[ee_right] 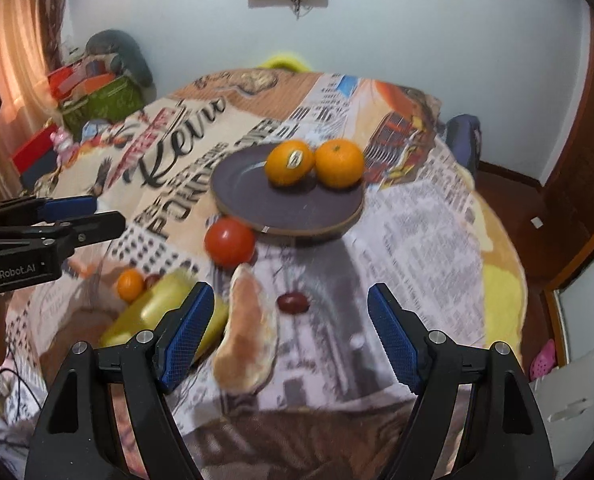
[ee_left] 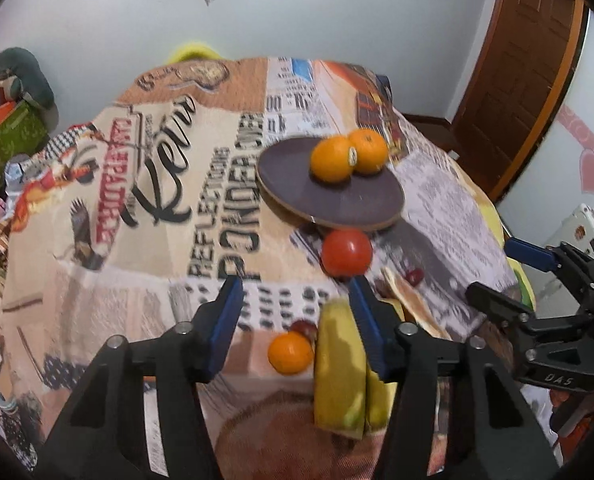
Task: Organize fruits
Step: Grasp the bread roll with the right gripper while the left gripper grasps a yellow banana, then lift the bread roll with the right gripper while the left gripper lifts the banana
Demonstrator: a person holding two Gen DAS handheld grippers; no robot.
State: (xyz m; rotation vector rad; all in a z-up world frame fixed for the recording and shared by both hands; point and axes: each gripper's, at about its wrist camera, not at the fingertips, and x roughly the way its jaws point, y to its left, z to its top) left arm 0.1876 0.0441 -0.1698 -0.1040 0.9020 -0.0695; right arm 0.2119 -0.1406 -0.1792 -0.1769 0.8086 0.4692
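A dark round plate (ee_left: 337, 200) (ee_right: 257, 196) holds two oranges (ee_left: 331, 160) (ee_right: 339, 163) on the patterned tablecloth. A red tomato (ee_left: 347, 253) (ee_right: 229, 242) lies just in front of the plate. A small orange (ee_left: 290, 353) (ee_right: 130, 285), yellow bananas (ee_left: 339, 364) (ee_right: 157, 308), a flat bread (ee_right: 249, 332) and a dark red date (ee_right: 293, 303) lie nearer. My left gripper (ee_left: 295, 320) is open and empty above the small orange and bananas. My right gripper (ee_right: 289, 336) is open and empty over the bread and date.
The round table drops off at its edges (ee_right: 505, 280). Boxes and a green basket (ee_right: 101, 100) stand at the back left. A wooden door (ee_left: 521, 72) is at the right. The right gripper shows in the left wrist view (ee_left: 509, 276).
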